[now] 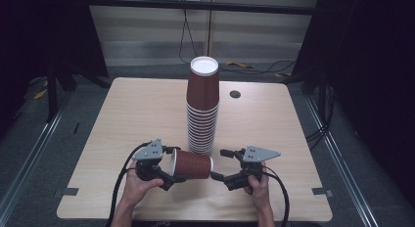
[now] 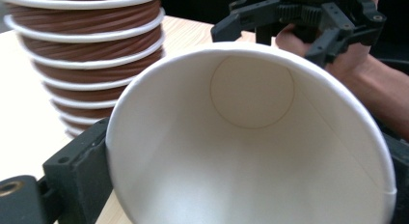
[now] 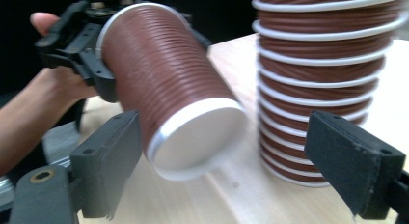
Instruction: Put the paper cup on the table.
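Note:
A brown ribbed paper cup lies level above the table, its white inside facing my left gripper, which is shut on the cup's rim end. The cup's white base points at my right gripper. That gripper is open, and the base sits between its jaws, close to the left pad; the gap to the right pad is wide. A tall stack of upside-down brown cups stands just behind the held cup, and also appears as the stack beside the right jaw.
The wooden table has a round cable hole at the back right of the stack. Cables lie on the floor beyond the far edge. Dark metal frame legs stand at both sides.

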The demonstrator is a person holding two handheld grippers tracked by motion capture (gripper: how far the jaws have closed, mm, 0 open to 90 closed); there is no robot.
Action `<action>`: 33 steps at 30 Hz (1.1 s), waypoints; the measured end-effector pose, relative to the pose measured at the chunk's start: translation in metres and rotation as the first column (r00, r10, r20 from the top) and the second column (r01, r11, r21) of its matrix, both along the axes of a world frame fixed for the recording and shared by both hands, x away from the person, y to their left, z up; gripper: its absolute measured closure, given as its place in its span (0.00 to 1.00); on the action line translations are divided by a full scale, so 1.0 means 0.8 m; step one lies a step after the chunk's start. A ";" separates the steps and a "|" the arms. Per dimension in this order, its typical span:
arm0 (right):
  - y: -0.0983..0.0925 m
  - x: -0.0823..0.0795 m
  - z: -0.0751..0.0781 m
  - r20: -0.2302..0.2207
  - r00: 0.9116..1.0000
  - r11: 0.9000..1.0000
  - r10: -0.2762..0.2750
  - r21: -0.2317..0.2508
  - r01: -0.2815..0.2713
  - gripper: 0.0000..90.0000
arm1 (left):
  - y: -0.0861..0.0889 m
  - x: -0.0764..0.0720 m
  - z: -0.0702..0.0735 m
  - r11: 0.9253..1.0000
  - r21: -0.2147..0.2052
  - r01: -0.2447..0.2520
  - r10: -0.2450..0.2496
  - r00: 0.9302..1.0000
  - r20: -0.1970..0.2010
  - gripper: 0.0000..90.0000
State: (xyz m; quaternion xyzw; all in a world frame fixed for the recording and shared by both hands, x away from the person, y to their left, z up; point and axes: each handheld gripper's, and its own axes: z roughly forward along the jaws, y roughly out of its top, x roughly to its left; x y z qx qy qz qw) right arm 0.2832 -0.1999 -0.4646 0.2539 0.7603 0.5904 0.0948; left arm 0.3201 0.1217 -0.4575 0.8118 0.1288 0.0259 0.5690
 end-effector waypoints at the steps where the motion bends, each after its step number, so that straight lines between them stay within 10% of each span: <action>1: -0.001 0.000 0.000 0.006 1.000 1.000 -0.021 -0.003 0.021 0.15 | 0.003 0.000 0.001 1.000 0.002 -0.004 0.004 1.000 -0.001 0.05; 6: -0.005 -0.006 -0.002 0.061 0.992 0.994 -0.110 -0.012 0.111 0.15 | 0.016 0.001 0.003 0.999 0.026 -0.032 0.032 0.999 0.001 0.05; 13: -0.024 -0.015 -0.012 0.089 0.955 0.959 -0.284 0.044 0.281 0.15 | 0.026 0.007 0.005 0.995 0.069 -0.069 0.070 0.997 -0.012 0.05; 26: -0.030 -0.021 -0.043 0.208 0.825 0.847 -0.525 0.030 0.531 0.19 | 0.052 0.024 0.011 0.974 0.149 -0.169 0.175 0.984 -0.034 0.05; 30: -0.030 -0.023 -0.046 0.248 0.798 0.830 -0.549 0.051 0.555 0.19 | 0.060 0.027 0.012 0.970 0.144 -0.198 0.205 0.978 -0.037 0.05; 33: -0.030 -0.024 -0.047 0.250 0.798 0.831 -0.548 0.060 0.552 0.19 | 0.065 0.031 0.012 0.960 0.176 -0.216 0.227 0.973 -0.044 0.05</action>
